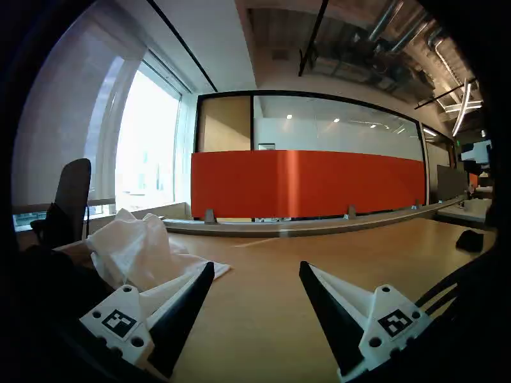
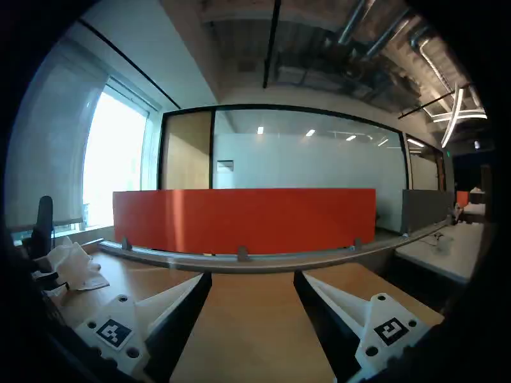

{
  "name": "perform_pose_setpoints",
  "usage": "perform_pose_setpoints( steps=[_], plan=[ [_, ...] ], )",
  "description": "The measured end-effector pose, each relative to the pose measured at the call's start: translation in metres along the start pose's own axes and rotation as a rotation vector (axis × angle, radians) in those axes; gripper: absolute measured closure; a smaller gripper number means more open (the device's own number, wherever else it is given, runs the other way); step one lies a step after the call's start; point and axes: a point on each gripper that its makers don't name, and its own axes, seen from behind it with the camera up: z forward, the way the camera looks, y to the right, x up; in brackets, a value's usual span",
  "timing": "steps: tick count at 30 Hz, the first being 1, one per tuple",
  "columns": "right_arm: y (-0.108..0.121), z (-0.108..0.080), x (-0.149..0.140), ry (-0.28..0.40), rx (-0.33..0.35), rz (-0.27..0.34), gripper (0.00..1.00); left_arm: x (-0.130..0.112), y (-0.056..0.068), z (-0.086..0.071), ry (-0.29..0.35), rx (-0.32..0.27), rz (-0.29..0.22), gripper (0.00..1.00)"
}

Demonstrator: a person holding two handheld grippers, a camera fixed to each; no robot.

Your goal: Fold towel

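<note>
so the towel [image 1: 137,252] is a crumpled white heap on the wooden worktop [image 1: 383,249], over on the left side in the left gripper view. the left gripper [image 1: 255,265] is spread wide with nothing between its fingers, just bare wood. its left-hand finger [image 1: 182,303] overlaps the towel's lower edge in the view, but i can't tell if it's actually touching.

in the right gripper view the right gripper [image 2: 250,276] is spread apart too and holding nothing, low over the worktop. from there the towel [image 2: 70,262] sits way off to the far left, well apart from those fingers.

behind the worktop there's an orange divider panel [image 1: 306,182] with a glass wall above it. there's a bright window [image 1: 147,150] on the left, a dark chair [image 1: 70,191] near the towel, and a small dark thing [image 1: 469,240] over on the right.
</note>
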Motion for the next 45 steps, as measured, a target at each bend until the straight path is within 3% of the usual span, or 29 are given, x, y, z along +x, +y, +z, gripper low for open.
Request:
perform_pose_setpoints(
  steps=[9, 21, 33, 45],
  plan=[
    [0.006, 0.000, -0.002, -0.001, -0.006, 0.007, 0.01, -0.002, -0.002, 0.001, -0.005, 0.001, -0.001, 0.01],
    [0.008, 0.007, -0.006, 0.001, 0.005, -0.028, 0.01, -0.003, -0.001, 0.002, -0.005, 0.001, 0.002, 0.01],
    [-0.003, 0.007, -0.041, -0.002, 0.050, -0.027, 0.01, -0.004, 0.000, 0.002, -0.005, 0.001, 0.002, 0.01],
    [0.023, 0.009, -0.076, 0.016, 0.031, 0.001, 0.01, -0.005, 0.000, 0.001, -0.005, 0.001, 0.002, 0.01]
  ],
)
